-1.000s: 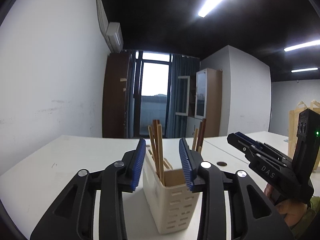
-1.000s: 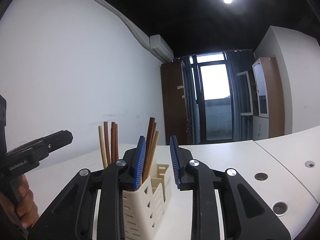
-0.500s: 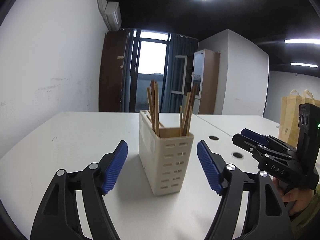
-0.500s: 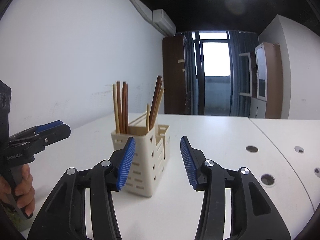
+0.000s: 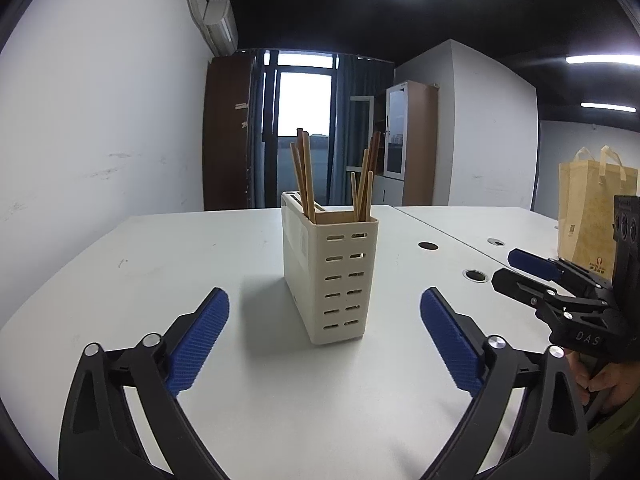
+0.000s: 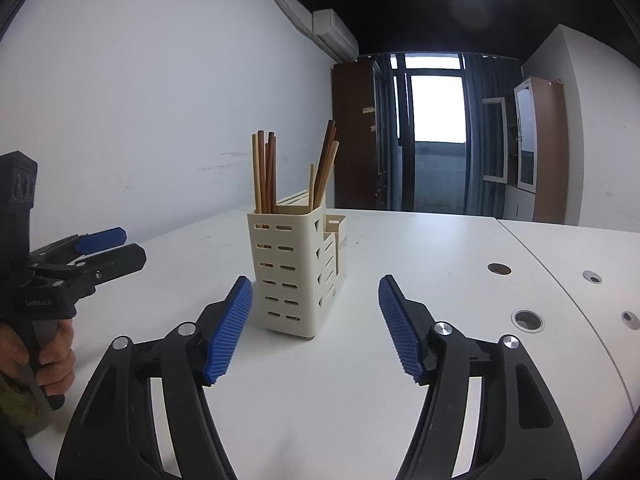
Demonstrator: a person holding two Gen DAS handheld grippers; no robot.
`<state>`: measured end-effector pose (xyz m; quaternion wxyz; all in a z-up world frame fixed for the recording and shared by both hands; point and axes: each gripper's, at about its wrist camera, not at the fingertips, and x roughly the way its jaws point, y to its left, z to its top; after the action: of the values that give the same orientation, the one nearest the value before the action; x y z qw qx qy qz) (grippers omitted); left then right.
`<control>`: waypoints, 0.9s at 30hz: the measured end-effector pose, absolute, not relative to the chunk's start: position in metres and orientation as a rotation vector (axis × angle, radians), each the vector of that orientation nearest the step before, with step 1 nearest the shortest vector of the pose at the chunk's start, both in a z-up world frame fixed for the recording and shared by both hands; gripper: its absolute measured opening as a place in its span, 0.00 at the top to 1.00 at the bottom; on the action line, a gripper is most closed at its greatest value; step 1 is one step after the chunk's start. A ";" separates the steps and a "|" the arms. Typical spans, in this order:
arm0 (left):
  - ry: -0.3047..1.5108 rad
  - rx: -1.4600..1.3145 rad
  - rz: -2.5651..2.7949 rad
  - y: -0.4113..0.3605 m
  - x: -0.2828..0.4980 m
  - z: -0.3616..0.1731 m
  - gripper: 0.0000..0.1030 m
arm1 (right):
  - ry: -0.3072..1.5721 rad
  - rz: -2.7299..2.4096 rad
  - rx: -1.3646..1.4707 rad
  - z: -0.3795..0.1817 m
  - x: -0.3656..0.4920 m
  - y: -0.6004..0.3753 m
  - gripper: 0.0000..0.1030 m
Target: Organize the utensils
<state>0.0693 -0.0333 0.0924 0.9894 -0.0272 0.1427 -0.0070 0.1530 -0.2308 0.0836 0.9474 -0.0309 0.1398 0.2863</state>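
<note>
A cream slotted utensil holder stands upright on the white table, with several wooden chopsticks standing in its compartments. It also shows in the right wrist view, chopsticks upright in it. My left gripper is open and empty, a short way back from the holder. My right gripper is open and empty, also back from the holder. Each gripper appears in the other's view: the right one at the right edge, the left one at the left edge.
A tan paper bag stands at the far right of the table. Round cable holes dot the right tabletop along a seam between desks. A white wall runs along the left; cabinets and a window are at the back.
Both grippers opened wide and pulled back from the holder, which they had closely framed. The holder stands free on the table now, farther from both cameras.
</note>
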 end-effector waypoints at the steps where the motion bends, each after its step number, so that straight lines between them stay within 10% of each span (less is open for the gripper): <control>1: 0.295 -0.057 -0.015 -0.034 0.068 0.091 0.06 | 0.287 0.584 -0.065 0.082 0.151 -0.231 0.33; 27: 0.344 -0.042 -0.014 -0.044 0.065 0.079 0.06 | 0.313 0.623 -0.050 0.069 0.143 -0.234 0.08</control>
<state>0.0646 -0.0445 0.0791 0.9850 -0.0207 0.1709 -0.0069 0.1434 -0.2340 0.0687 0.9396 -0.0246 0.1533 0.3050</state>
